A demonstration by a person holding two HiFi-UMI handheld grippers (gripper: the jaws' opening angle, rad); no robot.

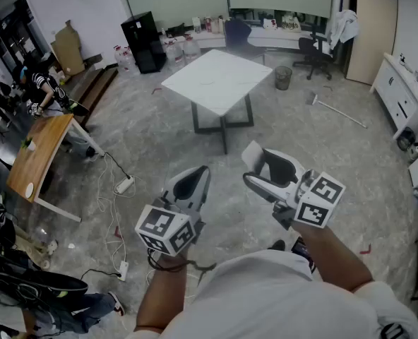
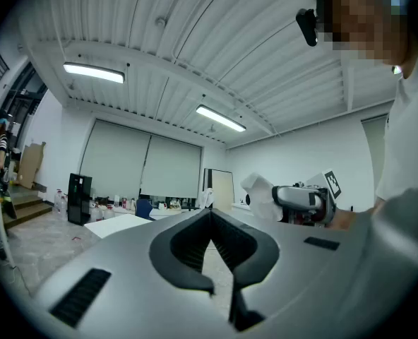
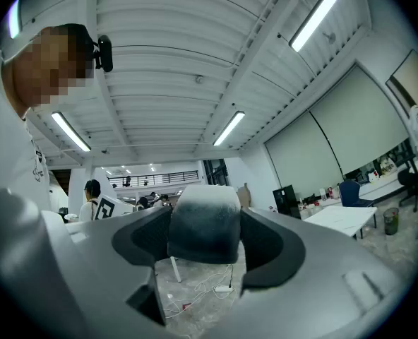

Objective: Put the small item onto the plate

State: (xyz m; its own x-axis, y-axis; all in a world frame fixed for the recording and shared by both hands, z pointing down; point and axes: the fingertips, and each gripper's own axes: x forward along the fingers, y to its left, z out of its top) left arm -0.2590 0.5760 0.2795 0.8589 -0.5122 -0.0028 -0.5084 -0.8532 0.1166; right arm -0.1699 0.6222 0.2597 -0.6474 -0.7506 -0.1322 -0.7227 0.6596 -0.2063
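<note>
Gripping the item [image 3: 203, 214] in the right tool [image 1: 260, 168], with jaws spread wide and pads pressed against both its sides. Small and blocky, with rounded corners, pale on top and shading to dark grey lower down. Held up in the air, touching nothing but the tool.

Holding the left tool [image 1: 200, 172] closed, tips together, with nothing between them. Carried just beside the right tool, a gap between the two, both pointing forward and tilted up.

Standing over grey floor [image 1: 159, 140], well short of a white bench [image 1: 216, 80] straight ahead. Resting on dark crossed legs, with a top too pale and far off to tell what lies on it.

Off to the left, a wooden bench [image 1: 39, 154] on white legs, with cables [image 1: 117, 189] trailing over the floor beside it and a person [image 1: 46, 87] bent over near its far end. Beyond the white bench, a black cabinet [image 1: 144, 42] against the back wall, a long counter crowded with small things, a dark chair [image 1: 315, 48] and a bin [image 1: 283, 76] near it. Along the right wall, a low white cupboard [image 1: 399, 94].

Seen from both tool views: a ribbed white ceiling with long strip lights, and tall pale blinds on the back wall.
</note>
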